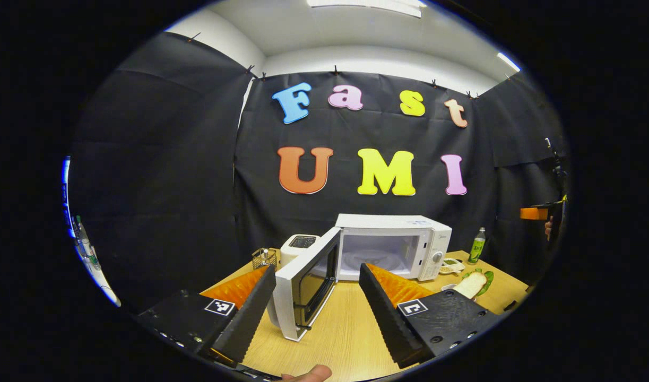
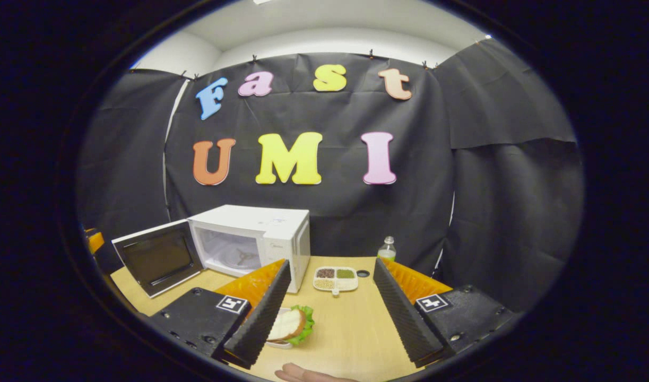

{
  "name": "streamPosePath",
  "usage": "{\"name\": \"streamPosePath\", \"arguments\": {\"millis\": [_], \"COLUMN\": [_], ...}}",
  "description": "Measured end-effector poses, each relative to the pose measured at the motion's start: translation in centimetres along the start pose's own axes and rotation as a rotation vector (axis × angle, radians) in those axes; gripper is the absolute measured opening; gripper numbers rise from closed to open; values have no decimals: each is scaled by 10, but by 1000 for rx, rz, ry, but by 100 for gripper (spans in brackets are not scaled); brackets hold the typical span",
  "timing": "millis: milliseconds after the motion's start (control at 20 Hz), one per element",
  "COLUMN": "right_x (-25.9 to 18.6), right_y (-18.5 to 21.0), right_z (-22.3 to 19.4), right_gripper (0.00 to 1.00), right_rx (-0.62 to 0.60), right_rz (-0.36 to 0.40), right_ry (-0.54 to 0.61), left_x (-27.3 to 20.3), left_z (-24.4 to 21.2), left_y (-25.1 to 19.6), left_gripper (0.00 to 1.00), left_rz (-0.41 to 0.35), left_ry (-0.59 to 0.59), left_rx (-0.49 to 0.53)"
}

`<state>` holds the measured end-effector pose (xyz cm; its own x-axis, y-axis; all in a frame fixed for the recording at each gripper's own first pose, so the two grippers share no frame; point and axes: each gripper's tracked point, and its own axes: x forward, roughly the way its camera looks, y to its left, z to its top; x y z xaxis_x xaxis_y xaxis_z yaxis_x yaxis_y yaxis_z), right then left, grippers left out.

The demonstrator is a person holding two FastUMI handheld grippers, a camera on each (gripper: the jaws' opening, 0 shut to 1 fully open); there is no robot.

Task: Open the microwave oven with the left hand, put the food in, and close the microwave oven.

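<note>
Microwave [image 1: 393, 246] sits at the far side of the wooden table [image 1: 345, 329], door [image 1: 305, 284] swung wide open toward the left, cavity empty with the turntable visible.

Left gripper [image 1: 318, 302] — fingers spread wide apart, released, nothing between them but the edge of the open door farther off; not touching it.

Right gripper [image 2: 329, 310] — also released, fingers well apart, hovering above the table. The sandwich [image 2: 290, 324] — bread with lettuce on a small plate — lies on the table just beside its left finger, partly hidden behind it; contact can't be told, and it is not clamped.

In the left gripper view the same sandwich [image 1: 474, 284] is right of the microwave, near the table's right edge.

Other items: sectioned dish of grains [image 2: 335, 278] right of the microwave, green bottle [image 1: 477, 246] at the far right, toaster [image 1: 299, 248] and small wire basket [image 1: 264, 258] left of the microwave.

A fingertip [image 1: 311, 374] shows at the near edge.
</note>
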<state>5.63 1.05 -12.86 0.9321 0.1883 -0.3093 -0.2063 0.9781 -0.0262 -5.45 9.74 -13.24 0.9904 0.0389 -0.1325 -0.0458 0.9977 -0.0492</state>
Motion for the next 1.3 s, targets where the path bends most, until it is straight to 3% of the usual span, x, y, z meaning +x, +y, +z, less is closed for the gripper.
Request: {"name": "streamPosePath", "arguments": {"millis": [150, 200, 250, 300, 350, 400, 450, 500, 550, 600, 650, 850, 900, 1200, 1250, 1300], "right_x": [21, 30, 38, 48, 56, 64, 70, 75, 79, 83, 88, 109, 111, 118, 115, 113], "right_y": [-13, -12, -12, -11, -8, -4, 1, 5, 8, 9, 10, 16, 18, 39, 43, 47], "right_z": [-13, -22, -31, -43, -54, -68, -80, -91, -101, -107, -114, -144, -152, -187, -190, -195], "right_gripper": [91, 100, 100, 91, 100, 91, 91, 100, 92, 100, 100, 98, 87, 80, 90, 86], "right_rx": [-1, 2, 4, 8, 12, 20, 36, 62, 86, 105, 119, 202, 243, 417, 442, 466], "right_rz": [19, 37, 59, 86, 120, 157, 201, 245, 276, 300, 328, 426, 447, 568, 600, 620], "right_ry": [99, 141, 193, 249, 310, 379, 444, 495, 547, 590, 628, 782, 822, 974, 992, 1009], "left_x": [8, 11, 14, 17, 20, 22, 25, 28, 32, 37, 41, 57, 59, 74, 75, 75], "left_z": [20, 27, 35, 43, 50, 54, 59, 61, 65, 68, 69, 68, 69, 59, 58, 56], "left_y": [-20, -27, -31, -33, -35, -36, -38, -42, -45, -50, -52, -53, -52, -55, -57, -60], "left_gripper": [95, 95, 95, 95, 95, 95, 95, 95, 95, 95, 95, 95, 95, 95, 95, 95], "left_rz": [-12, -18, -14, -8, 3, 15, 26, 30, 27, 23, 23, 38, 47, 62, 53, 43], "left_ry": [-13, -18, -27, -41, -51, -57, -61, -65, -74, -76, -75, -64, -65, -38, -32, -24], "left_rx": [-24, -28, -27, -21, -17, -16, -18, -22, -27, -34, -44, -41, -31, -11, -10, -12]}}
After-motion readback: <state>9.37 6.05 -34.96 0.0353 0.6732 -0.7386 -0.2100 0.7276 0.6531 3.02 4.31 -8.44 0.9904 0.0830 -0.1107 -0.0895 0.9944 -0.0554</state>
